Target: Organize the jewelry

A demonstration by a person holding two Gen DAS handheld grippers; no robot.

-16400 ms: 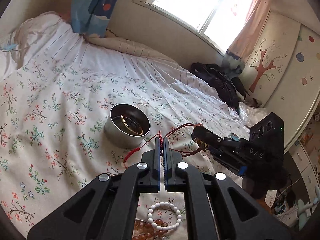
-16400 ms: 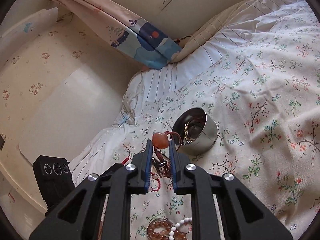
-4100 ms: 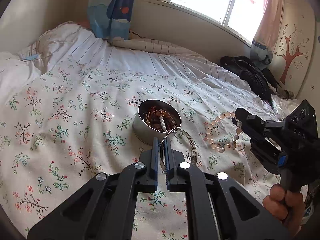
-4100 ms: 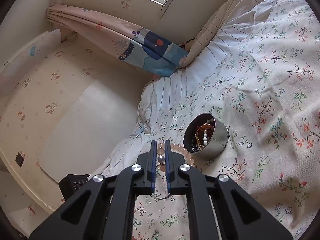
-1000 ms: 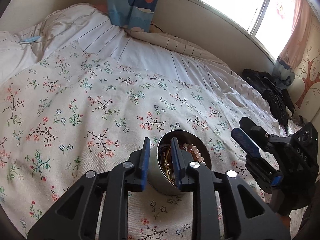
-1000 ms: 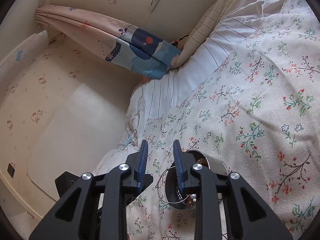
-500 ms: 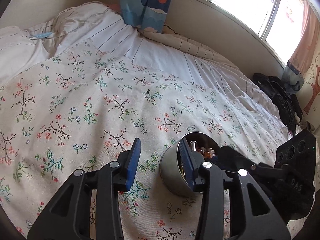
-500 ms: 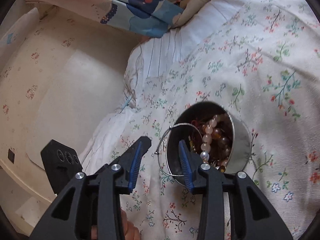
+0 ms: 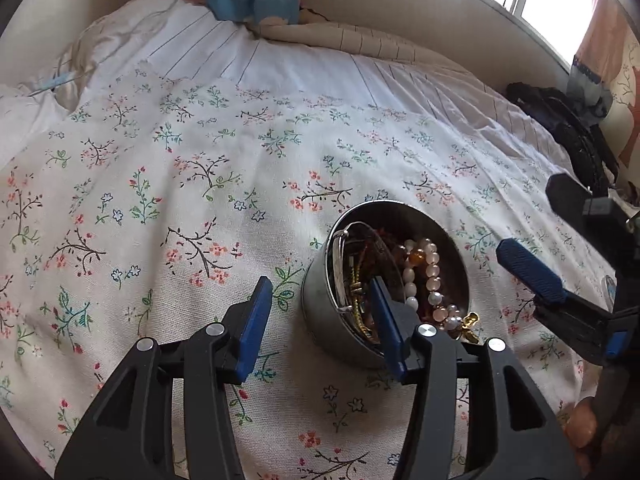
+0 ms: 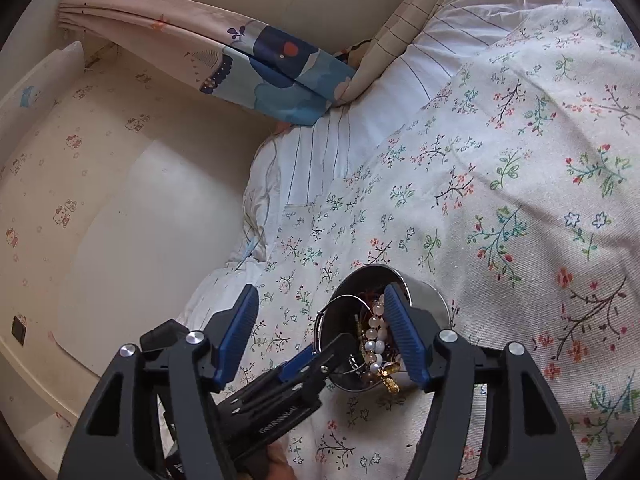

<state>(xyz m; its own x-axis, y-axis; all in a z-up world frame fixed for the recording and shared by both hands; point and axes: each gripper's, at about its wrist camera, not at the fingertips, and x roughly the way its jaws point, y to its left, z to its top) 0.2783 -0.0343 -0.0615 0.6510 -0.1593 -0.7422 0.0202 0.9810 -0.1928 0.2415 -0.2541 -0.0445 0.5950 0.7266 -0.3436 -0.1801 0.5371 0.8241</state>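
Metal tin (image 9: 320, 316) sits on the floral bedspread (image 9: 160, 200), at about 5 o'clock in the left wrist view, 6 o'clock in the right wrist view (image 10: 428, 300). Tin holds the jewelry: a pale bead bracelet (image 9: 430, 270) at its 3 o'clock side, amber beads (image 9: 416, 256), a silver bangle (image 9: 340, 264) leaning on the 9 o'clock wall, a gold charm (image 9: 468, 322) hanging at the near rim.

Left claw (image 9: 320, 312): released, fingers spread wide, nothing between them; right finger overlaps the tin's near rim, left finger over bare bedspread.

Right claw (image 10: 320, 324): released, spread wide, empty; one finger over the tin's mouth. It also shows at 3 o'clock in the left view (image 9: 560, 240).

Curtain (image 10: 280, 64) at 12 o'clock; dark bag (image 9: 572, 128) at 2 o'clock.
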